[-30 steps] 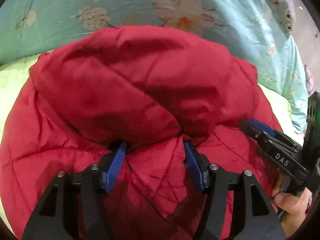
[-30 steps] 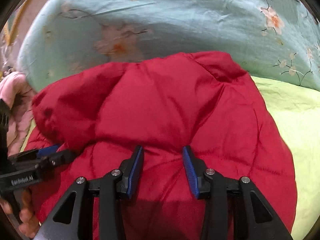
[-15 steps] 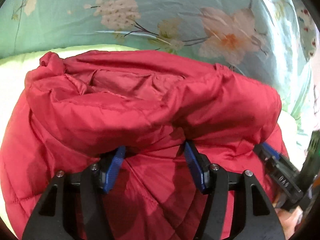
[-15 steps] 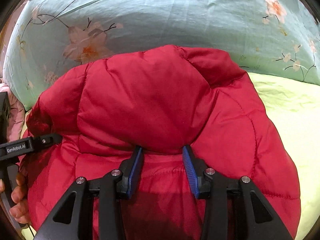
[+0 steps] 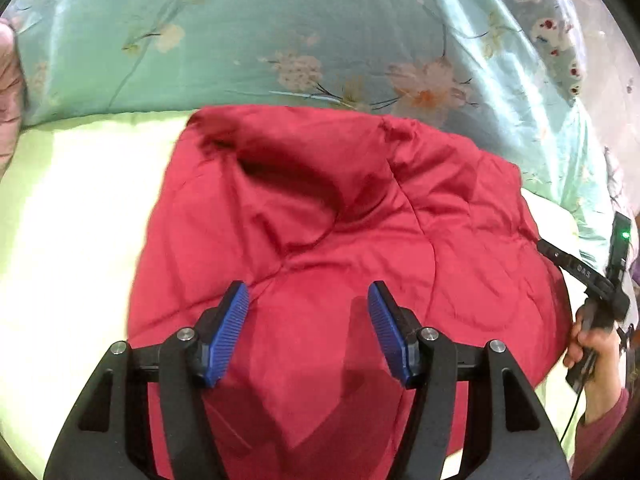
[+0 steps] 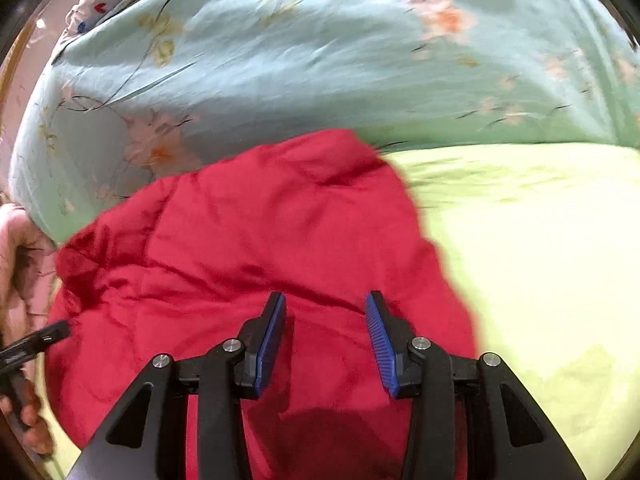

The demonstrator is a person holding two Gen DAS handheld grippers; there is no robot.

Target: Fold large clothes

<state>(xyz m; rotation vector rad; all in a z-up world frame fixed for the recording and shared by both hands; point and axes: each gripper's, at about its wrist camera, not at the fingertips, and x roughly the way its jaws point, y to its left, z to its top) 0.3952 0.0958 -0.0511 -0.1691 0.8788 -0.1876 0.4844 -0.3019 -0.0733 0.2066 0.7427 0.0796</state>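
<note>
Each fisheye view looks forward and down along its own blue-padded fingers, close above the red quilted jacket on the bed. The left wrist view sits over the jacket's left half, with the right gripper at its right edge. The right wrist view mirrors this, and both share the jacket and the floral duvet beyond.

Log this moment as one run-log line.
left gripper: open, above jacket | right gripper: open, above jacket | jacket: bunched on sheet | fold: unfinished
</note>
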